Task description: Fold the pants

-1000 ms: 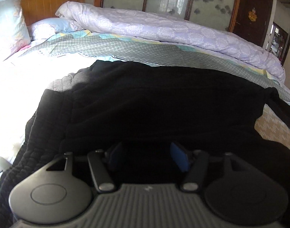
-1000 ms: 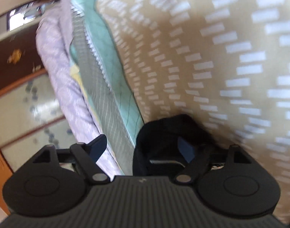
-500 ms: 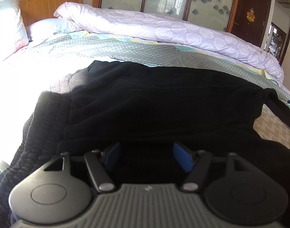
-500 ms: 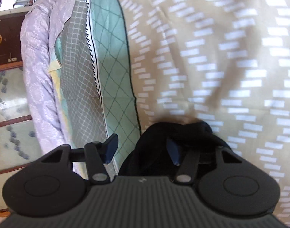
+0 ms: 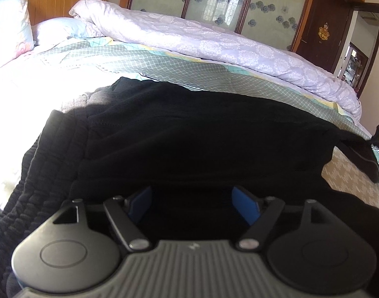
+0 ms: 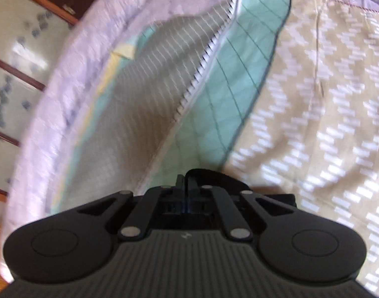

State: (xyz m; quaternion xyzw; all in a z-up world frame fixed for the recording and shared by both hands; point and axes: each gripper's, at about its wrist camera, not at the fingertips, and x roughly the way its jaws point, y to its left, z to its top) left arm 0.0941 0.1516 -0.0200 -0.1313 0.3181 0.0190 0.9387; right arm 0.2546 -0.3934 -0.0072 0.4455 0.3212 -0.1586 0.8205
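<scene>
Pants: one, black, on bed. Left gripper: jaws wider than before, just opening, over cloth, nothing pinched. Right gripper: just closed, pinching the hem.

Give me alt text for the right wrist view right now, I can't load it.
The right gripper is shut on a fold of the black pants, pinched just past its fingertips. Beyond lies a tan bedspread with white dashes, a green and grey quilt and a lilac duvet. The picture is motion-blurred.

pants: black | duvet: lilac floral | sheet: tan, white dashes
</scene>
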